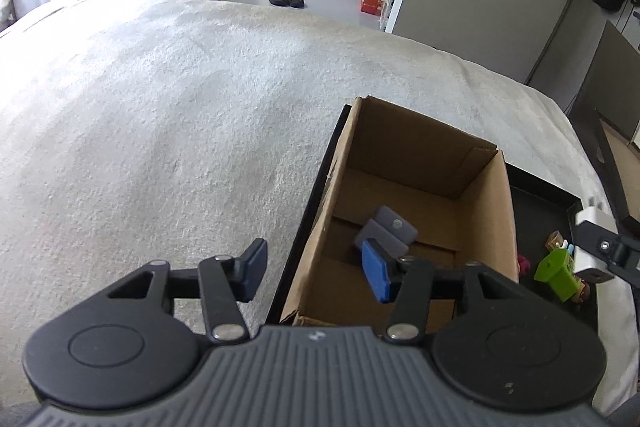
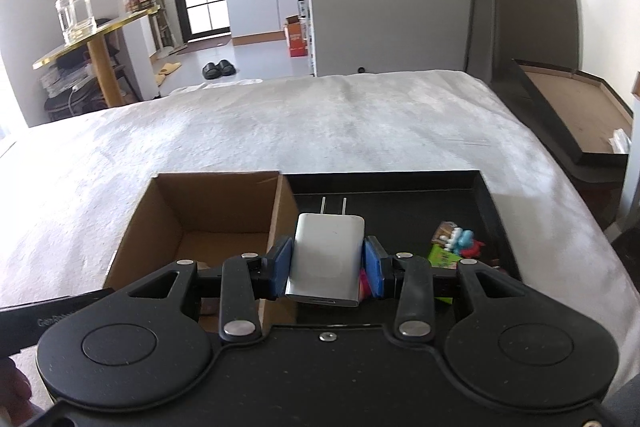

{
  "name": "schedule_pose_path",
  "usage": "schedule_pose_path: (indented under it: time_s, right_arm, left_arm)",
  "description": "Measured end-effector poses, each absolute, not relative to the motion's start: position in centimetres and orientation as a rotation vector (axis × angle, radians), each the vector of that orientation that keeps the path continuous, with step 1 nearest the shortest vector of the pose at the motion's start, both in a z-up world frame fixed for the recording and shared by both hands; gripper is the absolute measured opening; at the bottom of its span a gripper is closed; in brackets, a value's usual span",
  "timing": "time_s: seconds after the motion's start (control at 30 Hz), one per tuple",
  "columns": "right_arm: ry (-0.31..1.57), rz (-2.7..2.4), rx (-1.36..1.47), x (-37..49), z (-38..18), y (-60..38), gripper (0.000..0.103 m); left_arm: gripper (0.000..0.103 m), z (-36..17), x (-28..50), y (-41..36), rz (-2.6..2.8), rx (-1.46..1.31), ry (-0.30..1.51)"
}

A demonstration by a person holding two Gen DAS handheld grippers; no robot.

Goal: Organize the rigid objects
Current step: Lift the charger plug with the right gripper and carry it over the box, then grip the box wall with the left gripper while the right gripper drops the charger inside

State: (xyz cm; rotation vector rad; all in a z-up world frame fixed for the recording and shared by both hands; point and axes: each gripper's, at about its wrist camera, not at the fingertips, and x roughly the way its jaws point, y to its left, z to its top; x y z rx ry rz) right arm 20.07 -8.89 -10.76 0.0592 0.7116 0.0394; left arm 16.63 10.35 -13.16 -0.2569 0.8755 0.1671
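Observation:
An open cardboard box (image 1: 424,163) (image 2: 168,211) stands in a black tray (image 2: 486,203) (image 1: 560,203) on a bed with a white blanket. A grey block (image 1: 386,231) lies on the box floor. My left gripper (image 1: 316,275) is open and holds nothing; its left finger is outside the box's left wall and its right finger inside. My right gripper (image 2: 327,265) is shut on a white wall charger (image 2: 326,259), prongs pointing away, over the tray just right of the box. The charger (image 1: 592,227) also shows at the left wrist view's right edge. Small toys, one a green block (image 1: 558,273) (image 2: 442,255), lie in the tray.
The white blanket (image 1: 180,127) spreads wide to the left and beyond the box. A dark flat lid with a brown inside (image 2: 572,107) lies at the bed's right edge. Beyond the bed are a gold round table (image 2: 96,39), black slippers (image 2: 218,69) and kitchen cabinets.

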Motion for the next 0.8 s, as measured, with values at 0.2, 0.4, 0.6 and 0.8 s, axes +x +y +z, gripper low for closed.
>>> schedule_pose_path:
  time_s: [0.2, 0.4, 0.6, 0.8]
  right_arm:
    - [0.723, 0.068, 0.027, 20.7, -11.0, -6.3, 0.038]
    - [0.744, 0.094, 0.008, 21.7, -11.5, -3.7, 0.038]
    - [0.763, 0.131, -0.008, 22.6, -11.9, -1.2, 0.038]
    - [0.785, 0.179, -0.012, 23.2, -12.2, 0.6, 0.039]
  left_arm:
    - [0.031, -14.0, 17.1, 11.3, 0.125, -0.300, 0.890]
    - [0.013, -15.2, 17.5, 11.8, 0.098, -0.310, 0.902]
    - [0.011, -15.6, 17.5, 12.7, 0.082, -0.351, 0.901]
    - [0.012, -15.7, 17.2, 13.2, 0.067, -0.383, 0.894]
